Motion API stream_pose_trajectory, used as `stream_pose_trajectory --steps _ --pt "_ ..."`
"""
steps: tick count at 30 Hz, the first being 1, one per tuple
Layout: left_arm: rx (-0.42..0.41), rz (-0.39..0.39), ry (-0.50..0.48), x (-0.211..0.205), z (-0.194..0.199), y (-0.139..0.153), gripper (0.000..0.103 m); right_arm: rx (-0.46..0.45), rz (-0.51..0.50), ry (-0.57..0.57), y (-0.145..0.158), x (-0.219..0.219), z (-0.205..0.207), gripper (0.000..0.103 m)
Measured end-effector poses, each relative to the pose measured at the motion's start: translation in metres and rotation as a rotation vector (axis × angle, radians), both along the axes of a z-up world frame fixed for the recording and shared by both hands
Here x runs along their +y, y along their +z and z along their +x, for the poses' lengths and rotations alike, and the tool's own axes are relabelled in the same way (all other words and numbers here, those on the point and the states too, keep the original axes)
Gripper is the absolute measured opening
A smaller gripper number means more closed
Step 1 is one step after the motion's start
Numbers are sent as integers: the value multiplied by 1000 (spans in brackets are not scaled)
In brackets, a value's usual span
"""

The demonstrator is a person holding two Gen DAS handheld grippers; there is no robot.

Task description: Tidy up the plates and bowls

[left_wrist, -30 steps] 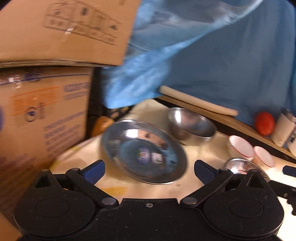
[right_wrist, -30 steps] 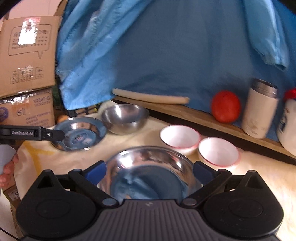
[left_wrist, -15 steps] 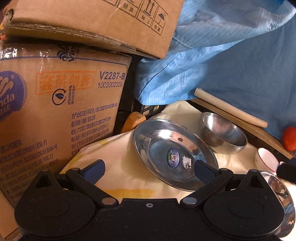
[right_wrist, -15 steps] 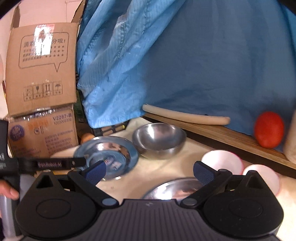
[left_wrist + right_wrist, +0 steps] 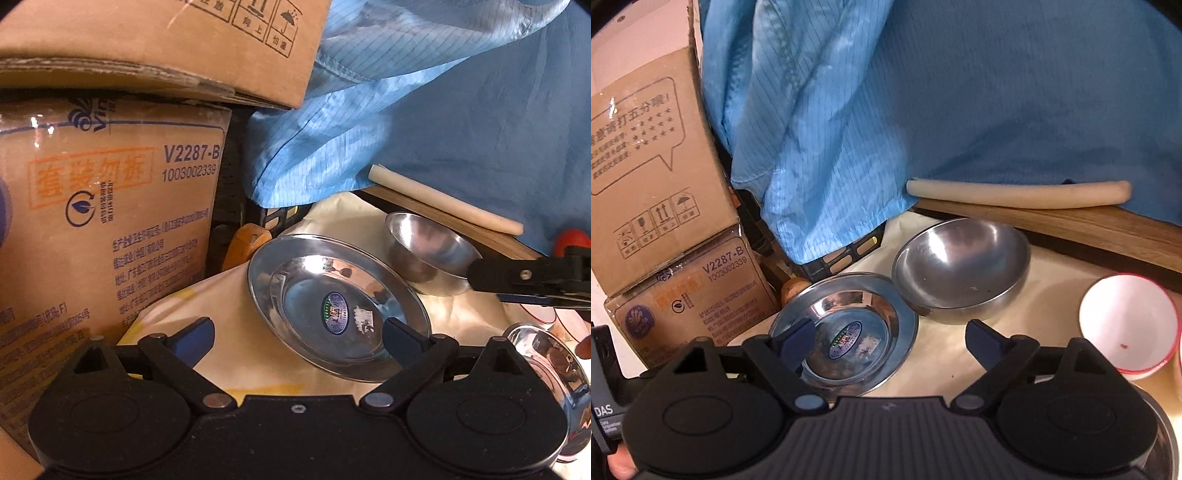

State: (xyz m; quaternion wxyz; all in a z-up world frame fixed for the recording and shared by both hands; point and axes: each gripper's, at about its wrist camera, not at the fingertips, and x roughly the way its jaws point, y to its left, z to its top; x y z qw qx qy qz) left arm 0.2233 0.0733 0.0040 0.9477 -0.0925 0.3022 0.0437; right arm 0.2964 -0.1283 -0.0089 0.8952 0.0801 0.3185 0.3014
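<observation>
A shallow steel plate (image 5: 338, 306) with a round label stuck in its middle lies on the cream-covered desk (image 5: 229, 317) and serves as the landmark here. Just behind it and to its right, close to its rim, stands a deep steel bowl (image 5: 960, 269); whether the two touch cannot be told. To the right of the plate, farther off, sits a white bowl with a red rim (image 5: 1128, 326). Nearer the cameras than the plate, at the right edge of the left wrist view, part of a second steel bowl (image 5: 550, 365) shows.

The left gripper (image 5: 295, 338) hovers over the near-left side of the plate, its blue-tipped fingers (image 5: 194, 338) spread wide; its jaws have just been closing a little, and only the plate's near rim lies under its right finger, with no pad pressing on it. The right gripper (image 5: 890, 341) points at the plate from the near side, also spread wide with jaws just closing slightly, gripping nothing.

Left of the plate are two stacked cardboard boxes (image 5: 110, 221). Behind it hangs a blue cloth (image 5: 923, 110), and a pale rolling pin (image 5: 1015, 192) lies on a wooden ledge (image 5: 1071, 225) behind the deep bowl.
</observation>
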Motion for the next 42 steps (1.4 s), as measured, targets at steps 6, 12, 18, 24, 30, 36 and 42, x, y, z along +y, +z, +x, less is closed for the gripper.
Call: stream_pose_trajectory --steps 6,12,18,24,30,36,42 --pt "20 -20 -11 -2 6 -4 88 31 -16 4 -8 7 10 87" --pt "44 -59 -7 3 12 -8 67 80 -27 6 -18 17 21 71" --pt "52 -85 -1 5 16 -11 43 129 -71 -12 -29 26 27 54" --pt "48 -127 33 12 16 -13 32 157 -99 -9 -36 34 30 37" --pt "41 -141 66 17 15 -14 22 183 -91 -10 -42 37 35 25" --pt "44 -129 66 17 13 -14 21 189 -85 -11 -41 36 35 23" --pt "48 -117 53 15 11 -12 21 191 -89 -6 -41 35 26 23"
